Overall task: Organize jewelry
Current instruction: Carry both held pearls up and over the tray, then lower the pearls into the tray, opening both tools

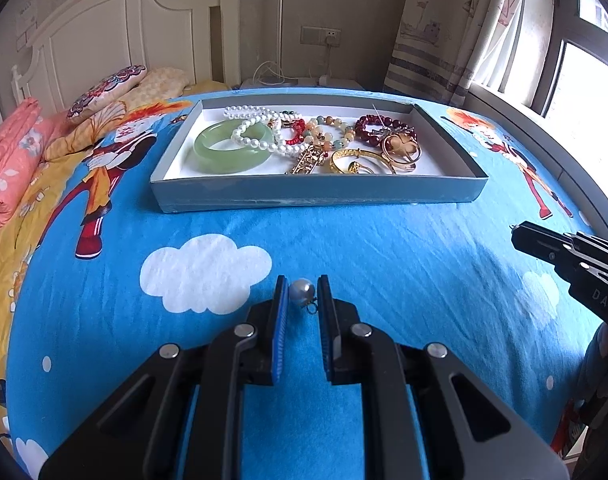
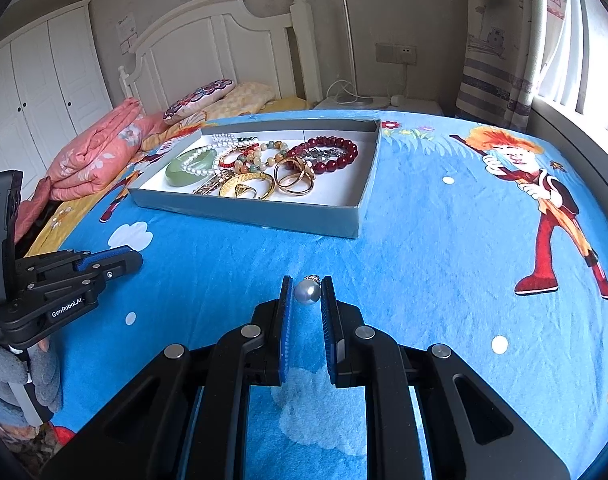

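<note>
- Between the blue pads of the left gripper point(image 1: 302, 294), above the blue cartoon bedsheet point(image 1: 384, 248): a pearl pendant point(image 1: 302, 291), clamped, its small metal loop point(image 1: 312, 307) pointing near and right, so its long axis slants toward the camera.
- Right gripper point(image 2: 307, 293): clenched on a second pearl pendant point(image 2: 308, 292), whose metal cap point(image 2: 312, 278) points to the far side, long axis running away from the lens.
- Far of both grippers: a shallow grey box point(image 1: 304, 198) on the sheet, holding a green bangle point(image 1: 234, 147), white pearl strands point(image 1: 256, 128), a dark red bead bracelet point(image 1: 384, 128) and gold bangles point(image 1: 400, 152).
- Left wrist view alone: the window point(image 1: 584, 64) at far right and the right gripper entering from the right edge.
- Right wrist view alone: the white wardrobe point(image 2: 44, 80) at far left, the left gripper point(image 2: 116, 262) side-on, and a grey-gloved hand point(image 2: 20, 376) below it.
</note>
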A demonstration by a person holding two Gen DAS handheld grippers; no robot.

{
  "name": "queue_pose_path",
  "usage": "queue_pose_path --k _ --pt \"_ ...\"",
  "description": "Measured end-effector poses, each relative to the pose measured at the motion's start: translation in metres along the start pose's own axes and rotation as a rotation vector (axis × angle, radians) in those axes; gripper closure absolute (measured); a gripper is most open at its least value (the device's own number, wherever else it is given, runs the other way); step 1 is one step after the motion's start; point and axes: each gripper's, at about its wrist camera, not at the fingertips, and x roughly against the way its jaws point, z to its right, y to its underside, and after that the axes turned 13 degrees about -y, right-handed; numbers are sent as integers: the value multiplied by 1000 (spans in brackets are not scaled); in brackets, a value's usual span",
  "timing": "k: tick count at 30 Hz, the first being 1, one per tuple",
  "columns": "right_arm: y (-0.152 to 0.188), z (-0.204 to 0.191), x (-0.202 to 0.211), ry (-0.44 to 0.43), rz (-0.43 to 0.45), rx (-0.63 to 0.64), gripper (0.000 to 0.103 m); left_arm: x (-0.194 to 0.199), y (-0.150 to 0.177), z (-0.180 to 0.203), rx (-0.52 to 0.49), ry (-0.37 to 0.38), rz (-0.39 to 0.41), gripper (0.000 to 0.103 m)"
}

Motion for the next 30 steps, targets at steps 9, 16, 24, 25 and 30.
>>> queue_pose_path --k 9,16,24,25,30 --pt "-7 -10 -4 -35 18 29 88 6 -8 8 -36 -19 42 89" --pt "-27 -24 -18 -30 29 93 88 9 -35 13 -44 -10 82 89" --pt "-57 -16 -36 0 59 106 88 6 -82 32 -49 83 136 89" --pt "-59 -16 -38 4 62 109 88 4 -85 35 -50 92 136 89" --pt "-67 -8 -50 32 68 120 88 -11 -98 49 -41 152 130 89"
